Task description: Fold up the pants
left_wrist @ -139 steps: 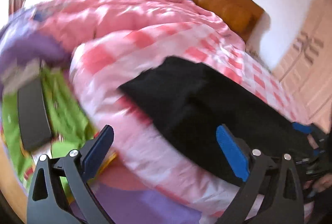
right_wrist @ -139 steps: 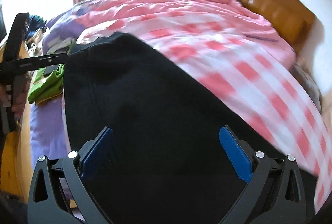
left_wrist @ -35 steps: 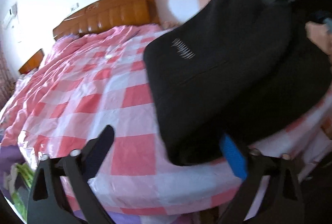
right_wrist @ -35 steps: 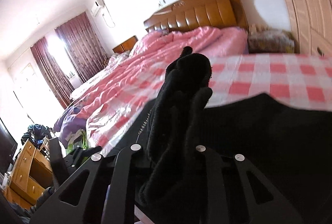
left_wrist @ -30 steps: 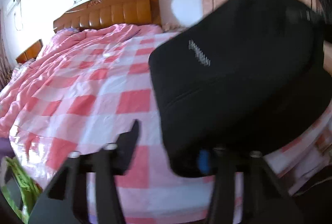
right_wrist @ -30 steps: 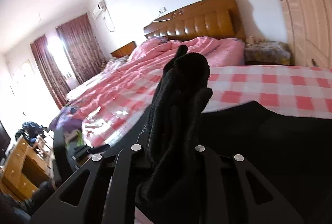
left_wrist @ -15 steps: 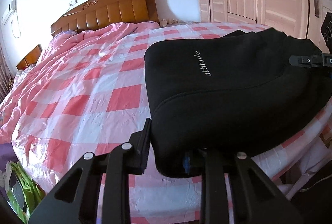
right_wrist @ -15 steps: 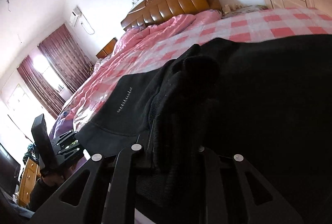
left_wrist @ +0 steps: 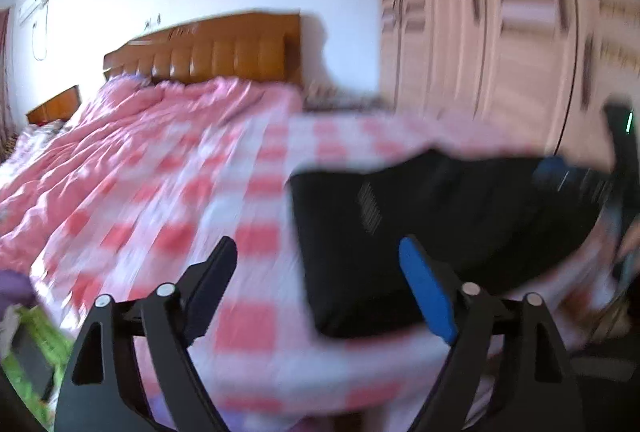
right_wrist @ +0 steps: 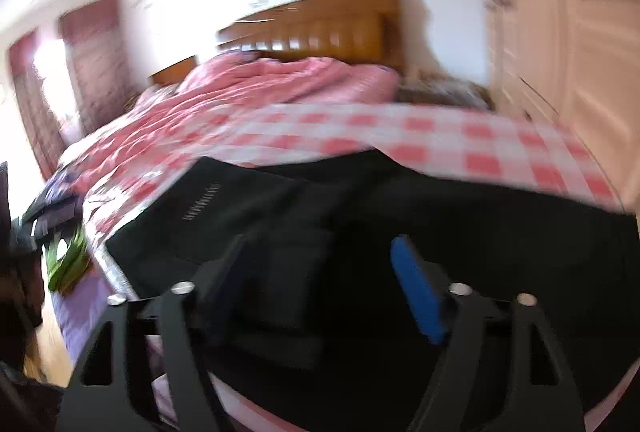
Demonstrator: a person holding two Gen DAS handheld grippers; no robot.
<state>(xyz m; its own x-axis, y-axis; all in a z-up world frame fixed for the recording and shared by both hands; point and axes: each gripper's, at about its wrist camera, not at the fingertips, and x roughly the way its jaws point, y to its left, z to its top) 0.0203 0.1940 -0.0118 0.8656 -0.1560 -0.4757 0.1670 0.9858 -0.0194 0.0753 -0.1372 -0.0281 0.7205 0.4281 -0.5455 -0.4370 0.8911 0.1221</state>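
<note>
Nearest, left gripper (left_wrist: 318, 260): black arms, blue pads, jaws spread and just now opening, nothing pinched, bare checked sheet behind the gap. Right gripper (right_wrist: 320, 258): jaws also parted and just now opening, hovering over dark cloth, pads clear of it as far as the blur allows.

Just beyond, black soft-fabric pants (left_wrist: 440, 228): folded into a flat, roughly rectangular bundle, lying at the near edge of the bed with the pink-and-white checked sheet (left_wrist: 168, 192). Long axis across the bed's foot, running left to right in the left wrist view; squared folded corner toward the left gripper, other end toward the right gripper. Small pale lettering on top, unreadable. Smooth top layer, thick stacked edge.

Farther: rumpled pink quilt (right_wrist: 280, 80), brown padded wooden headboard (left_wrist: 224, 52), pale wardrobe doors (left_wrist: 500, 32).
</note>
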